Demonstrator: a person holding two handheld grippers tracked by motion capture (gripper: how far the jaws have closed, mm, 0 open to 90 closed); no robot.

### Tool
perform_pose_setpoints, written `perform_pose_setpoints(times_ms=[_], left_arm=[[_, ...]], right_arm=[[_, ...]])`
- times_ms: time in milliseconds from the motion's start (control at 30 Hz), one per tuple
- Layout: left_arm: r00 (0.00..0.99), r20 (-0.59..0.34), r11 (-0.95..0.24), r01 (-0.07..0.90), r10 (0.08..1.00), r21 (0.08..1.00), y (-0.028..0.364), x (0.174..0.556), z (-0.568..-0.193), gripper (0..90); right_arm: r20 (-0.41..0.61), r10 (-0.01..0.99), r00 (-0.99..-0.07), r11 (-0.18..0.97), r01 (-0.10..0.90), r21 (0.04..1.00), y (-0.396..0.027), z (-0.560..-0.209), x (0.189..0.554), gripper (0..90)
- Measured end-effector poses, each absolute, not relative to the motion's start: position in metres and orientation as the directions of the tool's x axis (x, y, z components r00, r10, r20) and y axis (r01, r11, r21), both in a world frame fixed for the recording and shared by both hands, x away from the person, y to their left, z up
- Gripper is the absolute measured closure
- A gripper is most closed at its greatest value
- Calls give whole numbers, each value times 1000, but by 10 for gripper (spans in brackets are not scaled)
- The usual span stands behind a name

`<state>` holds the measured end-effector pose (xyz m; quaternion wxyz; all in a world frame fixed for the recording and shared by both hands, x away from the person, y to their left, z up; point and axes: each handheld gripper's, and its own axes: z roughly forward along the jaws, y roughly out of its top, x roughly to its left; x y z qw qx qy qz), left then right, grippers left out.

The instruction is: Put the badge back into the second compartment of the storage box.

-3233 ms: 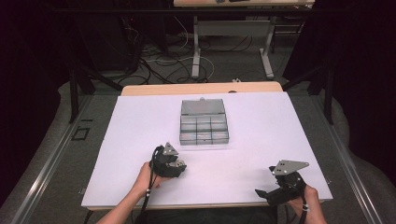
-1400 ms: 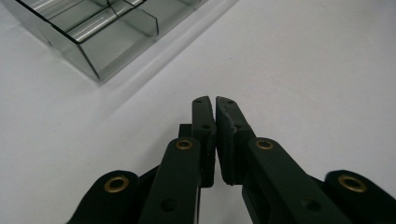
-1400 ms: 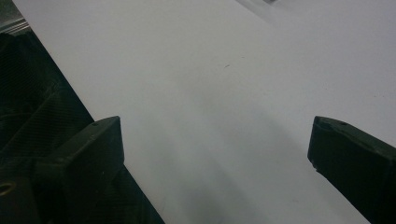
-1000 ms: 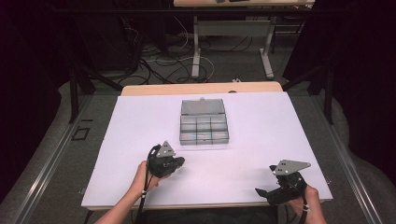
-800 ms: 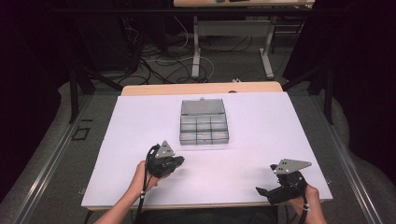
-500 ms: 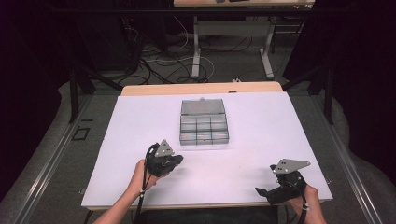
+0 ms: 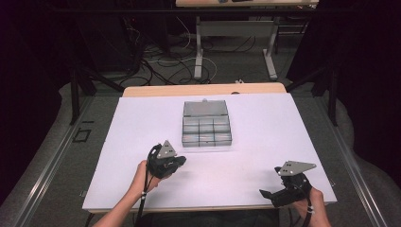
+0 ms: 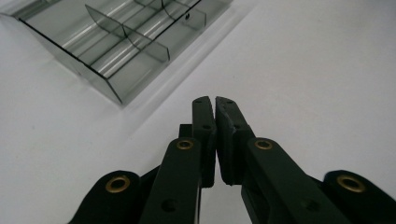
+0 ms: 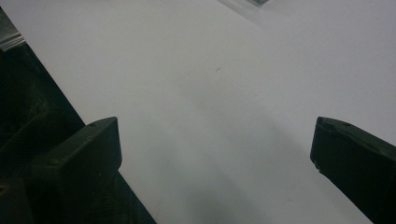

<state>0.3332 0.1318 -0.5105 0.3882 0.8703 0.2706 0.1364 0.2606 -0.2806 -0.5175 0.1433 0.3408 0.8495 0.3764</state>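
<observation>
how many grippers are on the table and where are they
2. The left gripper, jaws shut, sits just in front of the clear box; the right gripper, jaws wide open, is near the table's front right corner.

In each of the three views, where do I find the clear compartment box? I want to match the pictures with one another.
High view: the clear compartment box lies at the table's middle, its lid open, beyond both grippers.
Left gripper view: its corner and dividers sit at the upper left, ahead of the shut jaws.
Right gripper view: a small piece of what is probably its edge touches the top border.
Shared landmark: the white table surface.
</observation>
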Motion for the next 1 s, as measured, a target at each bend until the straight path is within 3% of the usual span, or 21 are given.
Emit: perform_pose_setpoints(times_ms=[1000], left_arm=[[787, 44, -495, 343, 615, 798, 126, 359, -472, 879]], right_arm=[[-2, 677, -736, 504, 463, 729, -280, -518, 263, 17]])
